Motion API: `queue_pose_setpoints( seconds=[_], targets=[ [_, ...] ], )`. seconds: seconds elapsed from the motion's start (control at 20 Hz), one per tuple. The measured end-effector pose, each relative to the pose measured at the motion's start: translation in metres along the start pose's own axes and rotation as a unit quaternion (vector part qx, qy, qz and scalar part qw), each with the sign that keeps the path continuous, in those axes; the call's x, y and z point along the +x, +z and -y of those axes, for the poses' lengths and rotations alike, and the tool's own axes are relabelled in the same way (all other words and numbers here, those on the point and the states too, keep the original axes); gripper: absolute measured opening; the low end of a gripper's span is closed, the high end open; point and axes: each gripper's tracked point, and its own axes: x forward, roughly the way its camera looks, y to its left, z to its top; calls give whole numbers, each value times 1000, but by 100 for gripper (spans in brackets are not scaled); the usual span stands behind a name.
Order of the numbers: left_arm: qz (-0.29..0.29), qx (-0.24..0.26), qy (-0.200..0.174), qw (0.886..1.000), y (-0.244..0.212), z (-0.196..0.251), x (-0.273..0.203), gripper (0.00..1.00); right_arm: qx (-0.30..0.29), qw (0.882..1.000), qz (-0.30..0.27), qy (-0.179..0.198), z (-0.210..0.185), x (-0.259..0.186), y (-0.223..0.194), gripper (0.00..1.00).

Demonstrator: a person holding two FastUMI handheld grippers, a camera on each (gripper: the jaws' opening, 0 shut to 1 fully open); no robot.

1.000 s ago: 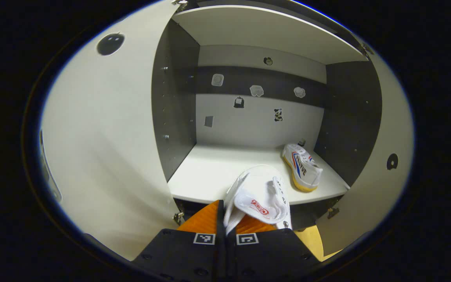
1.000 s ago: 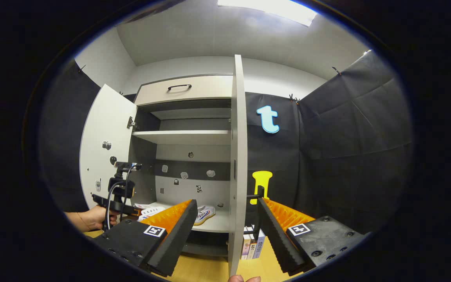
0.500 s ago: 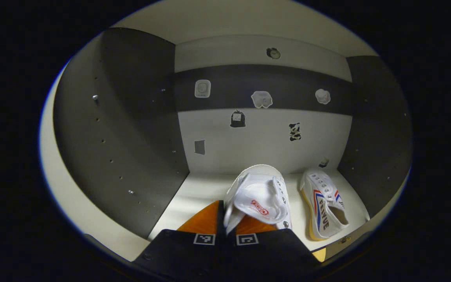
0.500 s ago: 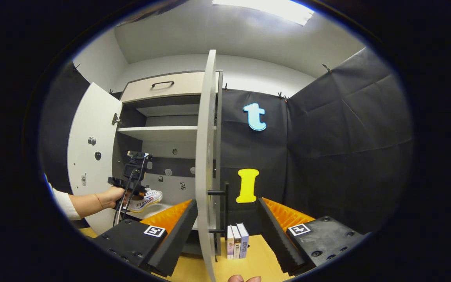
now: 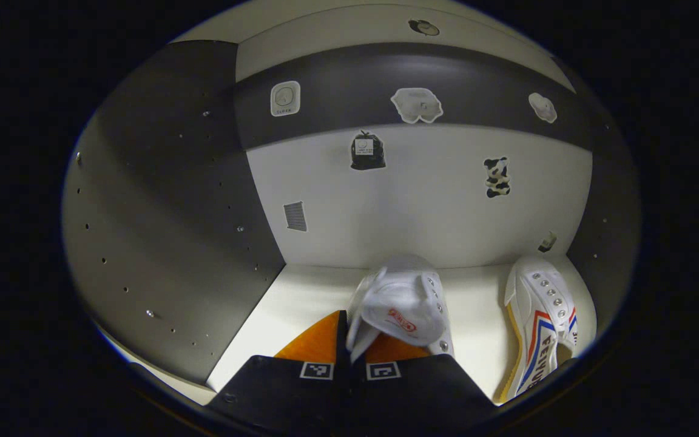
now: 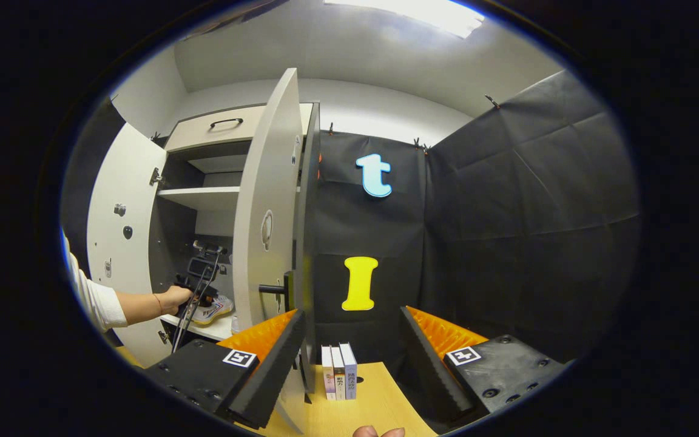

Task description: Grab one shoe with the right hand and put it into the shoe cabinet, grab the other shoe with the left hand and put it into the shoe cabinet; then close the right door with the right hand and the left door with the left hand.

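My left gripper (image 5: 349,349) is shut on a white shoe (image 5: 401,303), holding it just above the cabinet's pale lower shelf (image 5: 289,297), deep inside. The other white shoe (image 5: 540,331), with red and blue stripes, lies on the shelf to the right. In the right gripper view my right gripper (image 6: 349,358) stands open and empty outside the cabinet, near the open right door (image 6: 264,224) and its dark handle (image 6: 273,289). Farther off, a hand (image 6: 170,300) holds the left gripper (image 6: 201,276) inside the cabinet, with a striped shoe (image 6: 213,311) beside it. The left door (image 6: 116,243) stands wide open.
Small stickers dot the cabinet's back wall (image 5: 422,200). A grey side wall (image 5: 167,230) is close on the left. An upper shelf (image 6: 204,195) and a drawer (image 6: 222,127) sit above. Three books (image 6: 337,379) stand on the wooden floor (image 6: 355,416) by the right door.
My left gripper has carried the white shoe from the cabinet's front edge deep inside, close to the back wall. The right gripper has shifted right, so the right door's outer face shows.
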Motion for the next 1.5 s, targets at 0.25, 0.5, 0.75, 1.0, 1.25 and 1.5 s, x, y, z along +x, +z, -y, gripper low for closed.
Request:
queue_pose_setpoints(
  seconds=[0.25, 0.5, 0.75, 1.0, 1.25, 1.5],
  targets=[
    [-23, 6, 8, 1000, -12, 3, 11, 5, 16, 1000, -6, 2, 9, 6, -10, 98],
    [-24, 15, 3, 1000, -13, -2, 4, 13, 7, 1000, -10, -8, 13, 6, -18, 98],
    [16, 59, -8, 998, 2, 1, -23, 60, 16, 1000, -16, -5, 8, -5, -21, 98],
    [45, 41, -39, 997, -7, 5, -63, 85, 7, 1000, -20, -11, 3, -14, -12, 97],
    [98, 45, -58, 993, -2, 4, -120, 96, 14, 1000, -20, 1, -8, -18, -2, 97],
    [158, 18, -94, 983, 8, 2, -203, 96, 6, 1000, -28, 4, -8, -12, -4, 97]
  ],
)
